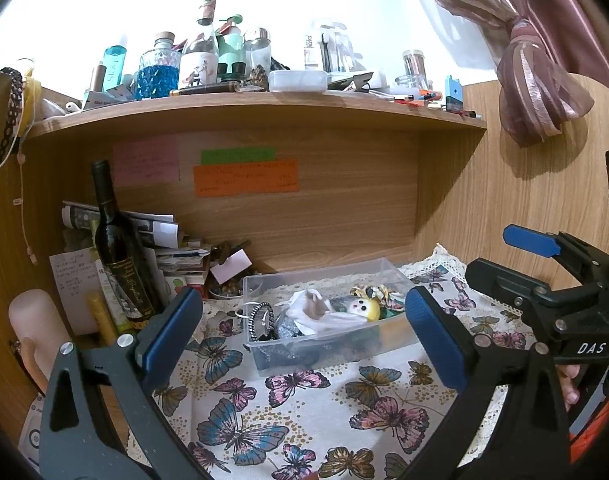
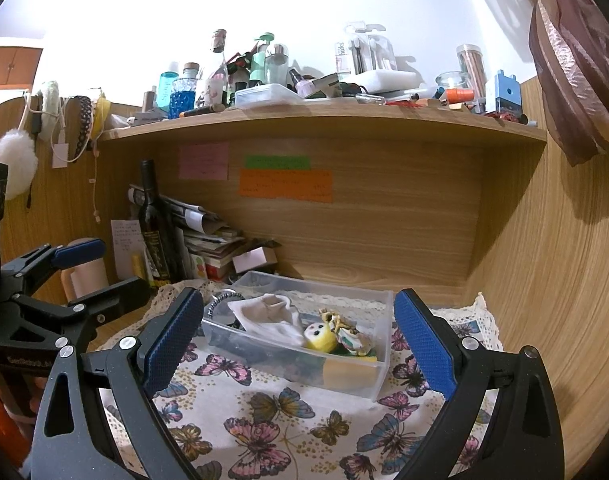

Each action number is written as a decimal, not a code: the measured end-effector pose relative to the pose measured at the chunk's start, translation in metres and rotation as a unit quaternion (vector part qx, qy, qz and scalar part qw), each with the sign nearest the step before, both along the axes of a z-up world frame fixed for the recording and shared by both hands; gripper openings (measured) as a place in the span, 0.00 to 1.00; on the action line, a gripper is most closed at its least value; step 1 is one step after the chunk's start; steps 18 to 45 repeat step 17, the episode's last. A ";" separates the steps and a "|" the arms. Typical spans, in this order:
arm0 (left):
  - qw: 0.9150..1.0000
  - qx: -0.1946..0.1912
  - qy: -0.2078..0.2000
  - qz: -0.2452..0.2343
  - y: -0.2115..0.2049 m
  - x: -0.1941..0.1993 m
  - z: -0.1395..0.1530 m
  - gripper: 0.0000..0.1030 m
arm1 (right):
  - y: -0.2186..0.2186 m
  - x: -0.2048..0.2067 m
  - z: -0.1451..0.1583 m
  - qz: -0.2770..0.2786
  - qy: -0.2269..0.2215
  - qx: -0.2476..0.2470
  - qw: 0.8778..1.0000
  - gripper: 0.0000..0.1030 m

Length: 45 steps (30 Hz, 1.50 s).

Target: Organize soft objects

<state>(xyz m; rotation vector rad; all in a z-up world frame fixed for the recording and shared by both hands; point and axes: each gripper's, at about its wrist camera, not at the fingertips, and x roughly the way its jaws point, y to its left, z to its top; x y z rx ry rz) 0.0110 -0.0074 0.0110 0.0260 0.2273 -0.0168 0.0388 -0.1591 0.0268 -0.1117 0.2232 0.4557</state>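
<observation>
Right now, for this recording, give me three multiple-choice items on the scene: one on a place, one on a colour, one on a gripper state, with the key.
1. Where is the yellow doll?
A. on the shelf
B. in the clear bin
C. loose on the butterfly cloth

2. What colour is the widest note on the back panel?
A. orange
B. blue
C. white

3. How do the left gripper and right gripper stand?
A. both shut on cloth
B. left shut, right open
C. both open, holding nothing

Key:
1 B, the doll lies among the soft things between the bin's walls.
2 A, the widest strip is orange, under a green one and beside a pink one.
3 C, each pair of blue pads stands wide apart with only bin and cloth seen between them.
</observation>
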 end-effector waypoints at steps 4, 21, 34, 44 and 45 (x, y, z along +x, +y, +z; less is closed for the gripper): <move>1.000 -0.004 0.007 -0.005 0.000 0.002 0.000 1.00 | 0.000 0.000 0.000 0.001 0.000 -0.001 1.000 0.93; 1.000 -0.008 0.016 -0.005 0.002 0.004 -0.003 1.00 | -0.002 0.002 -0.004 0.001 0.002 -0.001 1.000 1.00; 1.000 -0.008 0.016 -0.005 0.002 0.004 -0.003 1.00 | -0.002 0.002 -0.004 0.001 0.002 -0.001 1.000 1.00; 1.000 -0.008 0.016 -0.005 0.002 0.004 -0.003 1.00 | -0.002 0.002 -0.004 0.001 0.002 -0.001 1.000 1.00; 1.000 -0.008 0.016 -0.005 0.002 0.004 -0.003 1.00 | -0.002 0.002 -0.004 0.001 0.002 -0.001 1.000 1.00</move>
